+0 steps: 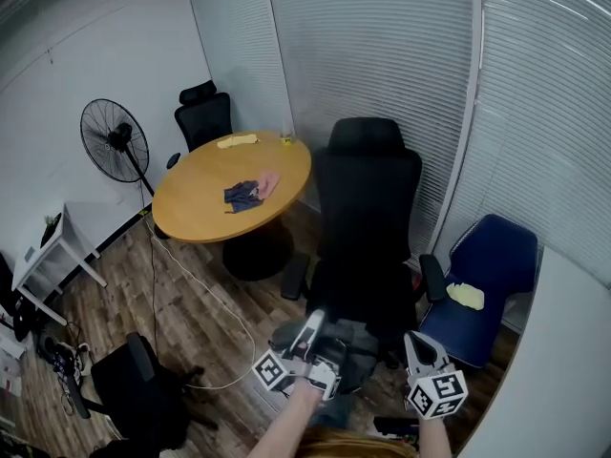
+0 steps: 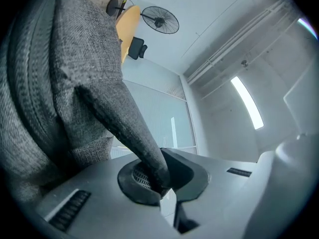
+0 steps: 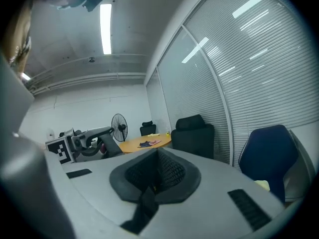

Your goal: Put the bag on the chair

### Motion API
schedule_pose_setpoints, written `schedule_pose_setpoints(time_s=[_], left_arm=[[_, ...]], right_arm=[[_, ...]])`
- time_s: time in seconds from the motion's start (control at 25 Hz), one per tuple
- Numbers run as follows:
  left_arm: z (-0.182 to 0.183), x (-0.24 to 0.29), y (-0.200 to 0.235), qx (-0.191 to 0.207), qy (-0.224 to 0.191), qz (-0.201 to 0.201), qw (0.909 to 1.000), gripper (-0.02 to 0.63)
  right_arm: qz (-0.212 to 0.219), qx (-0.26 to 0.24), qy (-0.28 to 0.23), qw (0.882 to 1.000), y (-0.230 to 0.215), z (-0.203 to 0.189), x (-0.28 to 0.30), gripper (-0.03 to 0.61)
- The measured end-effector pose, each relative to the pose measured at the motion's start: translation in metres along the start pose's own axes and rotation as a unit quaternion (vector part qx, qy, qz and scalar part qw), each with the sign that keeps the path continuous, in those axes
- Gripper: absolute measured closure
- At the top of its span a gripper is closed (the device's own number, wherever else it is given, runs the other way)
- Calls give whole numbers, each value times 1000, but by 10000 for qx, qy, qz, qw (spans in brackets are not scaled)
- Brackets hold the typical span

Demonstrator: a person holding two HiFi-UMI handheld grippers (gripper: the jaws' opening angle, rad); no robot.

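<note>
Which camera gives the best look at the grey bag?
The left gripper view: the grey bag fills its left side, its strap pinched in the left tool. The head view shows it only as a dim grey shape before the black chair. The right gripper view hardly shows it.

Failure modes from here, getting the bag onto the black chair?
1. The grey woven fabric bag hangs from one narrow strap pinched in the left gripper; it may slip or swing.
2. The black high-backed office chair has armrests flanking the seat; the bag could snag there or slide off.
</note>
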State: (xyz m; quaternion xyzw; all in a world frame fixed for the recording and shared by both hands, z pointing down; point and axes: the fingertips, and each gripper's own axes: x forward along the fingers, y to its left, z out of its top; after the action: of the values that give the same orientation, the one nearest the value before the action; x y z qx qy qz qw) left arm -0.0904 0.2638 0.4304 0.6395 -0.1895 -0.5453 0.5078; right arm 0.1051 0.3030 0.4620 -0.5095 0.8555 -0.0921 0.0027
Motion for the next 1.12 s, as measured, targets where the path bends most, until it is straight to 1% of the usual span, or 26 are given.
schedule_pose_setpoints(time_s=[0.12, 0.2, 0.36, 0.44, 0.56, 0.64, 0.76, 0.88, 1.12], left_arm=[[17, 44, 28, 66, 170, 109, 9998, 591], [26, 73, 47, 19, 345, 178, 9992, 591], [53, 136, 79, -163, 593, 143, 9980, 591], [67, 165, 94, -198, 714, 158, 9971, 591], [83, 202, 116, -283, 870, 196, 9956, 591], [95, 222, 130, -375, 905, 215, 9950, 591], [116, 245, 149, -534, 796, 224, 9951, 591], [126, 265, 164, -614, 733, 237, 9951, 591], [135, 284, 183, -768, 623, 298, 9946, 591]], right_arm=[[86, 2, 90, 9999, -24, 0, 44, 567], [156, 18, 174, 9997, -39, 0, 76, 566], [21, 148, 289, 9995, -73, 8, 148, 567], [47, 119, 347, 9993, -83, 11, 180, 567], [-88, 163, 393, 9991, -102, 14, 216, 566], [-284, 223, 429, 9984, -117, 15, 231, 566], [-523, 281, 453, 9972, -136, 15, 242, 566], [-749, 347, 429, 9957, -154, 19, 246, 566], [-899, 363, 550, 9938, -173, 17, 264, 566]])
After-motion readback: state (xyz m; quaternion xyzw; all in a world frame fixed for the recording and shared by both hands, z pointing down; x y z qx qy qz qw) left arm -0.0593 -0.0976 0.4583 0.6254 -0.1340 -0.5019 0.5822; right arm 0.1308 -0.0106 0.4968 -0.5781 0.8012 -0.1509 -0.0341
